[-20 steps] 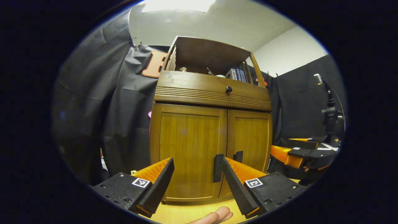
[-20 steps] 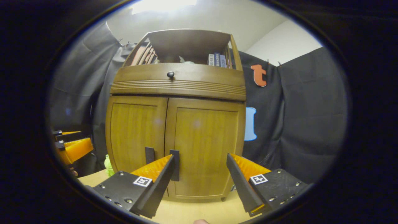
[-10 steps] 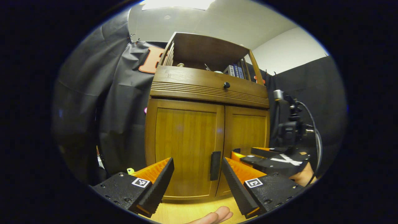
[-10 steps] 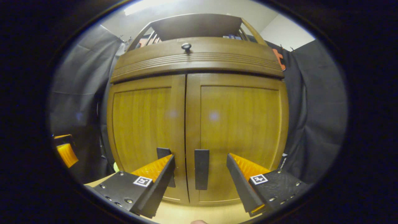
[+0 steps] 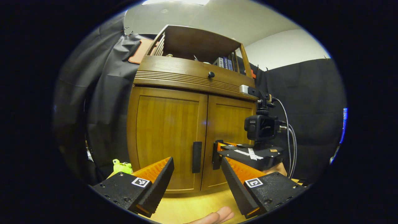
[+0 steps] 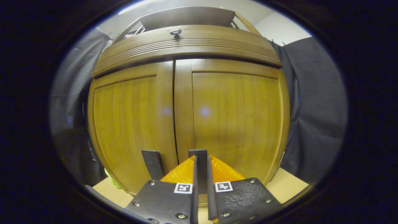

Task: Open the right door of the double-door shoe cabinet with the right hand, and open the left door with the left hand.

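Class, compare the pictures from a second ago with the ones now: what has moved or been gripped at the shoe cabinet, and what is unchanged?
The right hand-held gripper moved in to the right door and closed on the right door's handle. The left hand-held gripper came a little nearer the left door's handle and stays open. Both doors remain closed.

You've got a small green toy (image 5: 122, 166) at lower left of the left gripper view, sitting on the light wood bench (image 5: 199, 207) beside the black cloth wall (image 5: 105, 102). Books (image 5: 224, 63) stand upright at upper centre. White ceiling (image 5: 217, 18) and white wall (image 5: 286, 48) fill the top.
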